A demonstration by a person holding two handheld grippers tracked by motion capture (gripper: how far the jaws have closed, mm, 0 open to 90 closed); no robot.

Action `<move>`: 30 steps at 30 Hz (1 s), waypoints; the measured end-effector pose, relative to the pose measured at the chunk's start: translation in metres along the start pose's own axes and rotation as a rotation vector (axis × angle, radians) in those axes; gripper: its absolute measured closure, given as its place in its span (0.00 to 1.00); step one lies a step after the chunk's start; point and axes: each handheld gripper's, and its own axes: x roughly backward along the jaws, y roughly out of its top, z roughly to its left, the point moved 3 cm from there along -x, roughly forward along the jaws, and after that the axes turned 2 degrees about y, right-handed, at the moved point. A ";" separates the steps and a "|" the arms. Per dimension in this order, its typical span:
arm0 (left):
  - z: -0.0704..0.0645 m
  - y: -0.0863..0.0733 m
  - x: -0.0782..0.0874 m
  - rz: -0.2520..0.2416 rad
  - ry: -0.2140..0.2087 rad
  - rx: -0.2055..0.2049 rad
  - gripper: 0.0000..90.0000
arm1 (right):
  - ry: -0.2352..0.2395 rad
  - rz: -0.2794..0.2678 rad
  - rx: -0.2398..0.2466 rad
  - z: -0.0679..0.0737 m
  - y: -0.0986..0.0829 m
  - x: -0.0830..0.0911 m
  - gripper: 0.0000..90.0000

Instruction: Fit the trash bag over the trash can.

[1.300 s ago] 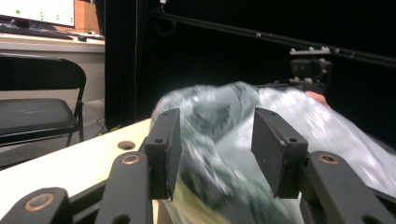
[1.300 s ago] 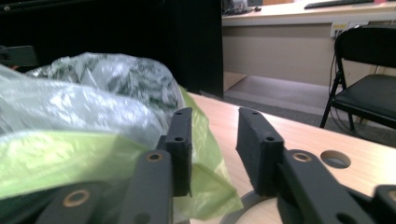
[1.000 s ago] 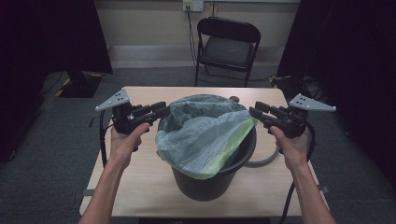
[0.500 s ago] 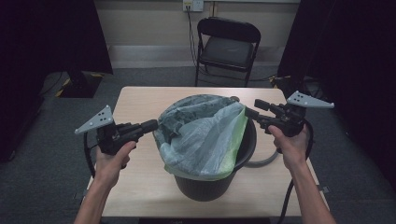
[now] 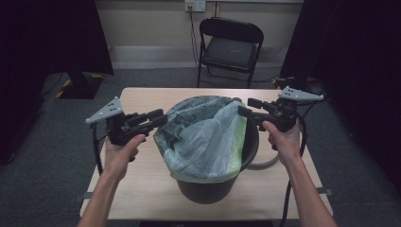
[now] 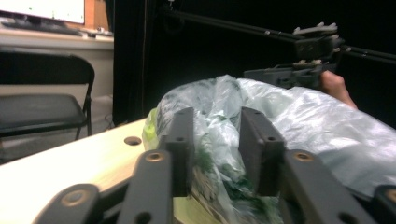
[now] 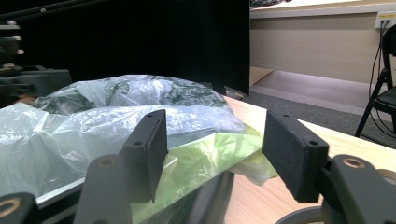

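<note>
Pale green, crinkled plastic: the bin liner (image 5: pixel 208 137) sits in a black bucket (image 5: pixel 215 184) standing mid-table (image 5: pixel 142 189), its film bunched above the rim and draped over the near edge, part clear, part leaf-printed. The left gripper (image 5: pixel 158 118) meets the liner's left edge; in the left gripper view its jaws stand a little apart with crumpled film between them (image 6: pixel 215 154), though whether they pinch it I cannot tell. The right gripper (image 5: pixel 243 109) is at the right rim, jaws spread wide (image 7: pixel 212 149). A black folding chair (image 5: pixel 230 47) stands beyond the table.
</note>
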 end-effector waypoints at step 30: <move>-0.012 -0.004 0.006 -0.029 0.010 -0.011 0.60 | -0.030 0.050 0.103 0.003 0.009 -0.003 1.00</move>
